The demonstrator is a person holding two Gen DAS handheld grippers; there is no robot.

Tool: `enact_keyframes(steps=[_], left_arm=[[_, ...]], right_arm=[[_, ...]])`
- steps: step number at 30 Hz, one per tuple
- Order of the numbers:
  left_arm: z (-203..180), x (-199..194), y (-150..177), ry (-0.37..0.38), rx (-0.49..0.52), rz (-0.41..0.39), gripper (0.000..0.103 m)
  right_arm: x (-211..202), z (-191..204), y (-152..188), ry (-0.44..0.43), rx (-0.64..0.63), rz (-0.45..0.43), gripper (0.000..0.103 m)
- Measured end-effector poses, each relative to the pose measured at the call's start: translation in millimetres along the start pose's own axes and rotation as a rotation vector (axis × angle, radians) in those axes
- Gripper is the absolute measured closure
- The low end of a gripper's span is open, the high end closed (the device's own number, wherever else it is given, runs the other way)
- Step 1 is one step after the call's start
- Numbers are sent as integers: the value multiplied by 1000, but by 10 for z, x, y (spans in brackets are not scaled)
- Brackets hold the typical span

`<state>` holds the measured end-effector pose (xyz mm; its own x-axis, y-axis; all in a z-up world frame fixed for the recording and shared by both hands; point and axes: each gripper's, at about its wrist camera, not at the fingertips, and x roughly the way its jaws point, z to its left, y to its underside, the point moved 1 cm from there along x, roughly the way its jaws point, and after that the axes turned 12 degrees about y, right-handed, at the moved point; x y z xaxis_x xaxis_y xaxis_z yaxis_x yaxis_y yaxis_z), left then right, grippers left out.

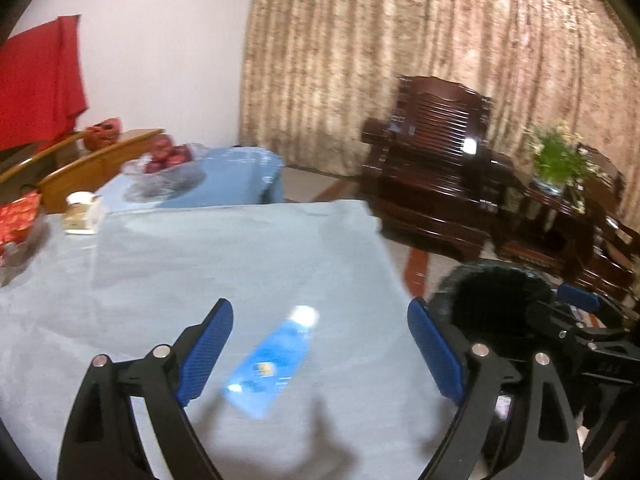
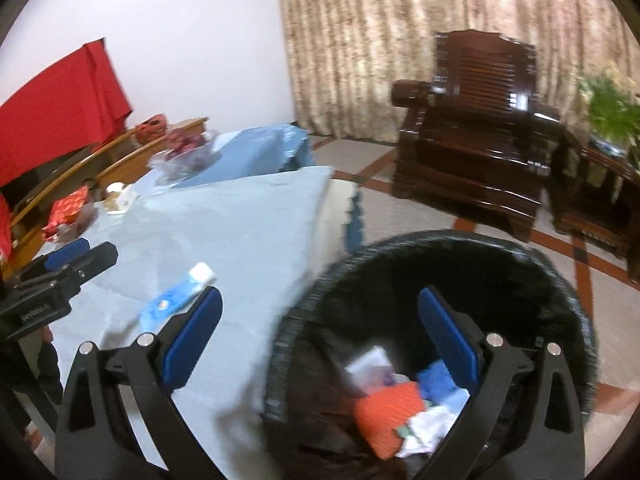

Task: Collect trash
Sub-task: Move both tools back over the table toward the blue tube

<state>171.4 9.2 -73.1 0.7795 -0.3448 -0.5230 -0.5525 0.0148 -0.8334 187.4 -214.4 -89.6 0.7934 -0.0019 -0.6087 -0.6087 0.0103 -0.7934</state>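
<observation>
On the counter (image 1: 240,264), covered with a smooth pale blue cloth, a blue plastic bottle (image 1: 268,364) with a white cap lay on its side. It looked blurry, and its label was too smeared to read. The left gripper (image 1: 320,356) hung over it with its jaws wide apart. The bottle showed between the ribbed blue pads (image 1: 206,354), but they did not touch it, and the jaws held nothing.

The right gripper (image 2: 320,344) was above the round black bin (image 2: 440,320), which stood on the floor just beside the counter's edge. Its jaws were wide apart too and held nothing. Down in the bin lay an orange packet (image 2: 386,414), some blue cloth (image 2: 436,380) and white paper scraps (image 2: 424,424). They were heaped together, and the lower part of the bin was cut off by the picture's edge.

At the far left of the counter sat a small cup (image 1: 82,212) and a red box (image 1: 18,216), partly cut off. A glass bowl of red fruit (image 1: 166,168) stood further back. The middle of the counter was bare around the bottle.

Past the counter stood a shiny dark wooden chair (image 2: 476,136), a green plant (image 1: 558,160) and a bumpy tan curtain (image 1: 400,40). Open tiled floor (image 2: 360,164) lay between the chair and the bin.
</observation>
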Motion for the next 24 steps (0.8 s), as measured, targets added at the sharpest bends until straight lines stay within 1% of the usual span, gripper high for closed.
enact_keyframes(steps=[5,8,11,17,22,24], left_arm=[[423,-153,91,-83,-46,-8,16],[614,-209,145,-117,-70,-5,16],[767,-241,210,-140,-89,1,16],[1065,-264,301,-168,-134,15,16],[1190,-216,316,-182,-118,26,16],[1238,-183,323,-189,-109,32,16]], right_arm=[[130,448,-126,-65,-31,6,7],[263,701,-185,-97,-33,22,7],[400,932,-211,-110,-42,39,7],[720,1337,-177,-98,-61,87,7],[988,1561,-80,-74,-58,125,8],[1066,1619,-59,-67,-61,136,10]])
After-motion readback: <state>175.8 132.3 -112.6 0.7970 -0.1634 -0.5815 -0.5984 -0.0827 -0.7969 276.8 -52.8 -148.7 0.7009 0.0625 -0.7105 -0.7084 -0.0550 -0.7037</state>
